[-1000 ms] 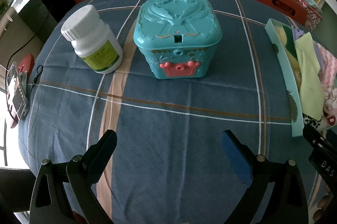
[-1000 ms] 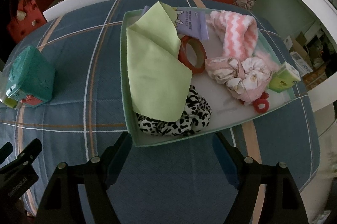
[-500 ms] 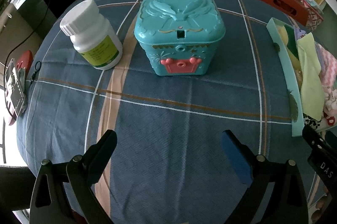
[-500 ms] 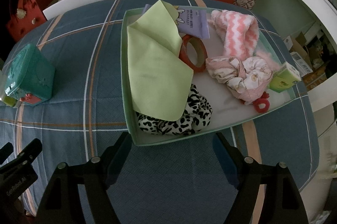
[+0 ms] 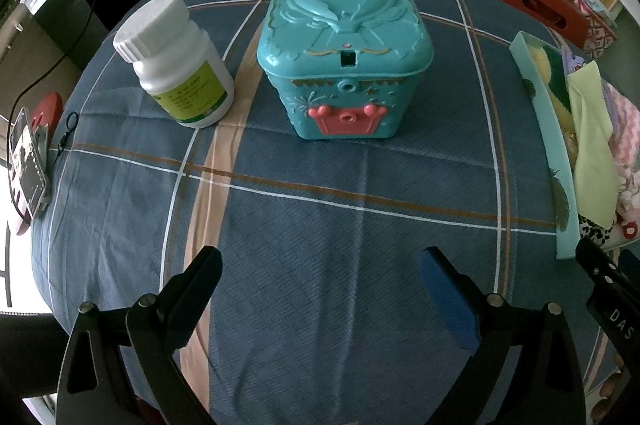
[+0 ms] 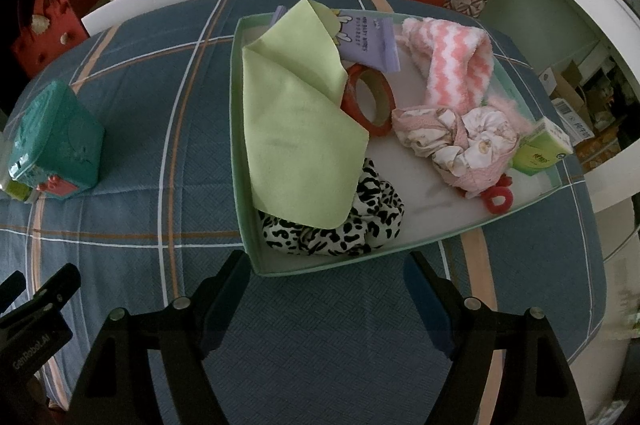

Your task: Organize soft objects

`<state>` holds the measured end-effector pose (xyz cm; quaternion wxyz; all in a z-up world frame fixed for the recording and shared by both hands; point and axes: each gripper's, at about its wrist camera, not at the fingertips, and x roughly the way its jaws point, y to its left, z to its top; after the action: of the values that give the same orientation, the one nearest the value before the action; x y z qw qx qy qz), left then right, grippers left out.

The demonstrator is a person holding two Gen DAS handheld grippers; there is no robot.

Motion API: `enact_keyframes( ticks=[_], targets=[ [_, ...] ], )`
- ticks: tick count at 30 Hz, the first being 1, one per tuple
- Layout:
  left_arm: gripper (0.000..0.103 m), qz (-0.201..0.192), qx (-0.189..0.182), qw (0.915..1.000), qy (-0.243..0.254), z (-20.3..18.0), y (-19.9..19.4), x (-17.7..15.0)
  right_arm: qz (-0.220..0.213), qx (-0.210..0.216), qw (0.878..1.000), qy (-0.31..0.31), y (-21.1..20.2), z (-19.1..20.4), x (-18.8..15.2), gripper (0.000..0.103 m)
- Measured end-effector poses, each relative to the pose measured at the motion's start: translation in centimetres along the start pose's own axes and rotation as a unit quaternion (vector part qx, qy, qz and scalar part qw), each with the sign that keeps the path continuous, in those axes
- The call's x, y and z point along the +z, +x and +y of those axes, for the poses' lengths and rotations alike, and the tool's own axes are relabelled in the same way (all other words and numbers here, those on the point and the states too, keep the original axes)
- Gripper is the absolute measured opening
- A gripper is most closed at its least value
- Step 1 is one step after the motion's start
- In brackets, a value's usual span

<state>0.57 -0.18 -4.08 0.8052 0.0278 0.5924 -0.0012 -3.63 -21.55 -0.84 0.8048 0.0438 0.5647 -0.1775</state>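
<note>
Two grippers hang empty over my plaid-clothed desk point(image 6: 132, 129), left gripper point(image 5: 320, 279) and right gripper point(image 6: 326, 275) both spread wide. The shallow pale-green tray point(image 6: 237, 129) sits toward the desk's right edge, holding the lime-green cloth point(image 6: 292, 129), pink zigzag fleece point(image 6: 452, 65), leopard-print scrunchie point(image 6: 340, 225) and floral pink scrunchie point(image 6: 460, 137). I judge that snatching the cloth may drag the red tape roll point(image 6: 370, 97) along.

The bench point(image 5: 320, 225), under a blue plaid cloth point(image 6: 132, 129), carries a teal box point(image 5: 345, 61), a white bottle point(image 5: 176, 65) beside it, and a tray point(image 6: 239, 161) well apart.
</note>
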Motion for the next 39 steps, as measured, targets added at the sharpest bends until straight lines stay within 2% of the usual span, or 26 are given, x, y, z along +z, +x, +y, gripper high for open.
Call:
enact_keyframes(
  ticks=[39],
  targets=[
    [0.099,-0.002,0.002,1.0,0.0,0.59,0.36,-0.38,0.002,-0.002,1.0,-0.002,0.18,0.15,-0.07,0.082]
  ],
)
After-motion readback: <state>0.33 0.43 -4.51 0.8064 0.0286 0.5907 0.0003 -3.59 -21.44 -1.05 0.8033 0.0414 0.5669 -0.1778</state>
